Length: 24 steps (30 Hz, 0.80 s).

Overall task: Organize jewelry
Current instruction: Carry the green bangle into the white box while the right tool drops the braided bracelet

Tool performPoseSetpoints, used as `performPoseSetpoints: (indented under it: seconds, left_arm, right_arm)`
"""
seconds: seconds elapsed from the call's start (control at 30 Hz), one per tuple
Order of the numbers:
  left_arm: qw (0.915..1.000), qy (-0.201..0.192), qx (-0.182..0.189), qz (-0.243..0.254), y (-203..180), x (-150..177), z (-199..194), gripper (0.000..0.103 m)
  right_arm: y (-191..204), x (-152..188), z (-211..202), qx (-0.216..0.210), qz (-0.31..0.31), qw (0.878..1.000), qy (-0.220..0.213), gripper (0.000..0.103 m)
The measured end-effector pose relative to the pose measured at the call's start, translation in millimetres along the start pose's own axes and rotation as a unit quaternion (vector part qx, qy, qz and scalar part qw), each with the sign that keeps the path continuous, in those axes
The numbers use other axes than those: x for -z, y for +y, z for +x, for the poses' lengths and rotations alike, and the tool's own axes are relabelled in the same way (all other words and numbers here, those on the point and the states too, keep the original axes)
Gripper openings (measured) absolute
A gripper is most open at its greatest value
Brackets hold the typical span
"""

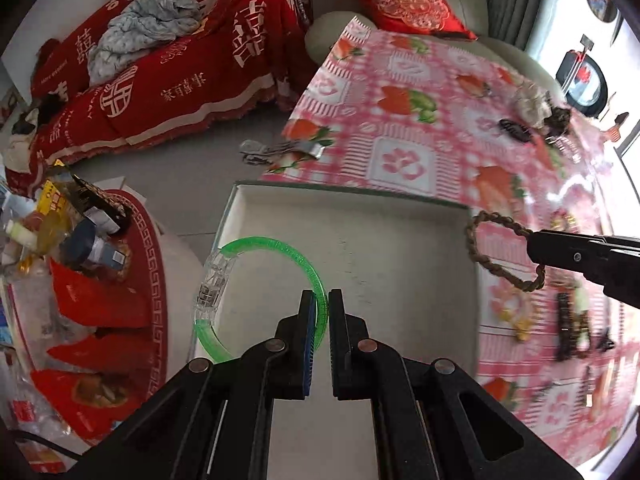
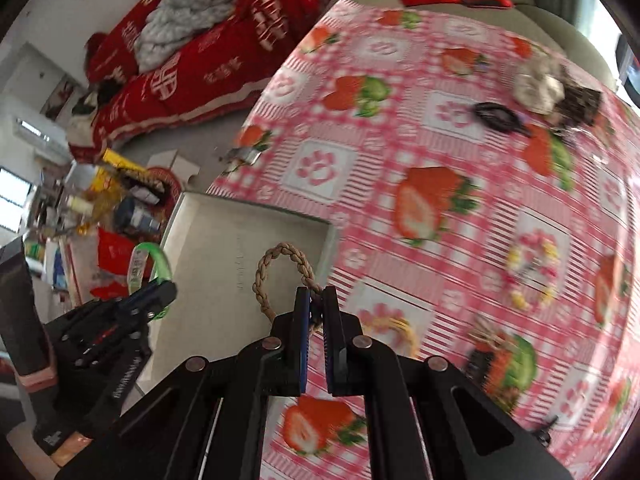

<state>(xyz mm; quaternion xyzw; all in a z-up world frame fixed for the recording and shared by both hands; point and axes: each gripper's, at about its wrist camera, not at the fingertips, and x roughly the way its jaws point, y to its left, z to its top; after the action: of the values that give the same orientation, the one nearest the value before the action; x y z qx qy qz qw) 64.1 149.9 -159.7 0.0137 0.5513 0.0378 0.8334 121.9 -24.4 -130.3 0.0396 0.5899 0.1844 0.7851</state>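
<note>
Looking from my left wrist, I see the green bangle [image 1: 256,280] whole, with its clear clasp at the left hanging past the left wall of the white tray [image 1: 352,248]; the right wrist view shows only a sliver of it above my left gripper [image 2: 162,294] and is blurred across the tabletop [image 2: 460,184]. That view alone shows a sleeve [image 2: 28,320] at its left edge.

My left gripper [image 1: 321,304] is clenched on the bangle, jaws nearly together, the translucent green rim pinched between them over the tray's floor. My right gripper [image 2: 316,300] is clenched on the braided loop [image 2: 280,268]; the left view shows that gripper [image 1: 532,244] reaching in from the right with the tan cord [image 1: 500,248] dangling at the tray's right wall.

Further right, on the pink strawberry cloth, lie a dark hair clip [image 1: 514,130], a pale scrunchie [image 1: 530,102] and more trinkets, too smeared to name.
</note>
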Motion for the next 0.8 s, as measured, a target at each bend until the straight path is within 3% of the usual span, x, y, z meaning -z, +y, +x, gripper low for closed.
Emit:
performPoseSetpoints:
  seconds: [0.37,0.8]
  left_arm:
    - [0.9997,0.007,0.001,0.024,-8,-5,38,0.013]
    - [0.9989,0.009,-0.019,0.041,-10,-1,42,0.013]
  right_arm:
    - [19,-21,63,-0.003,-0.022,0.999,0.042,0.006]
    - [24,-21,101,0.017,-0.032,0.997,0.070,0.007]
